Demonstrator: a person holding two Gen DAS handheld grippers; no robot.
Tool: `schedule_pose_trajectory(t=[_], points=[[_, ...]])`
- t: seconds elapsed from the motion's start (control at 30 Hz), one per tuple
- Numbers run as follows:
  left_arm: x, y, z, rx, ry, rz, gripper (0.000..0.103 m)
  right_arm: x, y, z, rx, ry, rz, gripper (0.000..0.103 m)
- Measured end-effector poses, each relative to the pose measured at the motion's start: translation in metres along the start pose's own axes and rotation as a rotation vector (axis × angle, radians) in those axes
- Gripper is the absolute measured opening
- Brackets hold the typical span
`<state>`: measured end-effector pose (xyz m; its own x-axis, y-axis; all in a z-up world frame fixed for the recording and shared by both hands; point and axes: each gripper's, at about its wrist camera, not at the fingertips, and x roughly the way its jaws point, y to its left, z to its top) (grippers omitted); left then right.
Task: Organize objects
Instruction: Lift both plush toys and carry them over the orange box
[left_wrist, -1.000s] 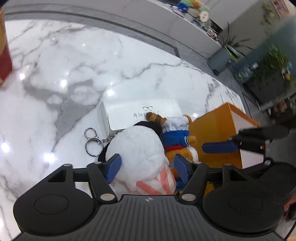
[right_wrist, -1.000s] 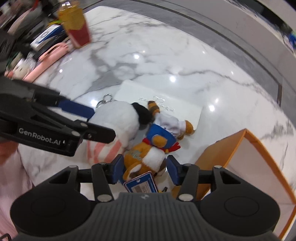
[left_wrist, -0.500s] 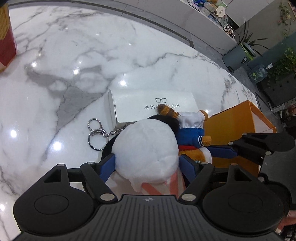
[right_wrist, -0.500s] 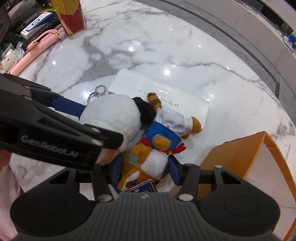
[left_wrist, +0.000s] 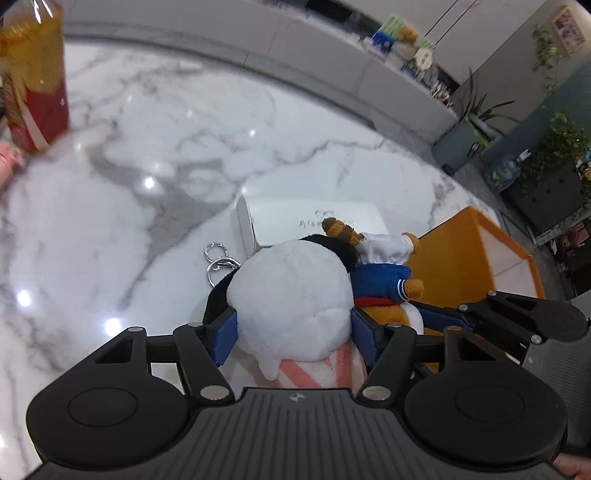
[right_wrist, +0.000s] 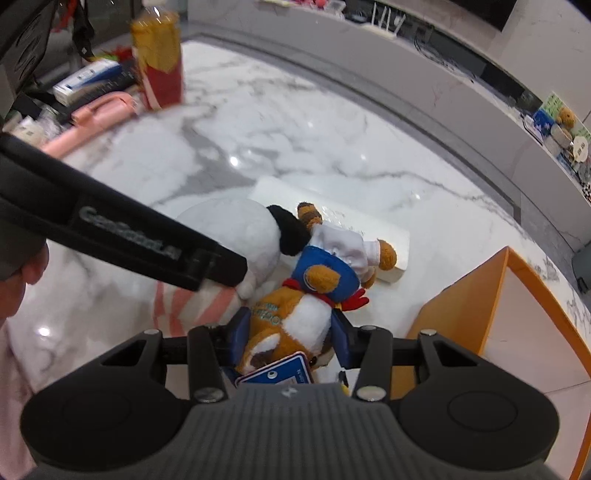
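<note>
Blue pads of left hand-held gripper (left_wrist: 293, 328) pinch white plush (left_wrist: 291, 302); right hand-held gripper (right_wrist: 290, 334) pinches orange plush (right_wrist: 295, 317).

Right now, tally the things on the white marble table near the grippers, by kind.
Plush toys: 2, the white round plush with pink stripes and the orange plush in a blue jacket.
Boxes: 2, the flat white box and the open orange box.
Metal key rings: 1.
Total: 5.

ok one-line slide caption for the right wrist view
Right gripper closes on a brown plush beside the white plush on a marble table, orange box alongside.
</note>
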<state>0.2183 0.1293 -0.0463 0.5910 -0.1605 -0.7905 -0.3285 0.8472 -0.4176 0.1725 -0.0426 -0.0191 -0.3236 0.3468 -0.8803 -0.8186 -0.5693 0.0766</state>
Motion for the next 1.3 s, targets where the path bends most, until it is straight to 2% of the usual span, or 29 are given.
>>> schedule_pose_trajectory(t=[0.17,0.33,0.47,0.57,0.73,0.8,0.9,1.03,1.3], points=[[-0.046,-0.009,0.001,0.034,-0.073,-0.011,0.074,-0.04,0.0,-0.001,-0.01,-0.113,0.04,0.048],[-0.088,-0.04,0.006,0.117,-0.147,-0.048,0.075,-0.091,-0.018,-0.005,0.037,-0.22,0.11,0.048],[-0.106,-0.077,0.008,0.193,-0.181,-0.102,0.075,-0.129,-0.045,-0.016,0.07,-0.249,0.148,0.048],[-0.107,-0.107,0.008,0.248,-0.181,-0.15,0.075,-0.154,-0.069,-0.026,0.086,-0.254,0.139,0.048],[-0.086,-0.163,0.003,0.376,-0.144,-0.216,0.075,-0.185,-0.109,-0.046,0.095,-0.251,0.067,0.048],[-0.07,-0.184,0.0,0.43,-0.118,-0.228,0.075,-0.188,-0.124,-0.057,0.095,-0.234,0.04,0.048],[-0.04,-0.211,-0.006,0.488,-0.075,-0.222,0.075,-0.179,-0.143,-0.07,0.112,-0.197,0.044,0.048],[0.003,-0.236,-0.008,0.559,-0.032,-0.161,0.075,-0.155,-0.16,-0.086,0.148,-0.166,0.065,0.048],[0.059,-0.242,-0.027,0.714,0.05,-0.011,0.075,-0.09,-0.177,-0.108,0.15,-0.115,0.114,0.048]])
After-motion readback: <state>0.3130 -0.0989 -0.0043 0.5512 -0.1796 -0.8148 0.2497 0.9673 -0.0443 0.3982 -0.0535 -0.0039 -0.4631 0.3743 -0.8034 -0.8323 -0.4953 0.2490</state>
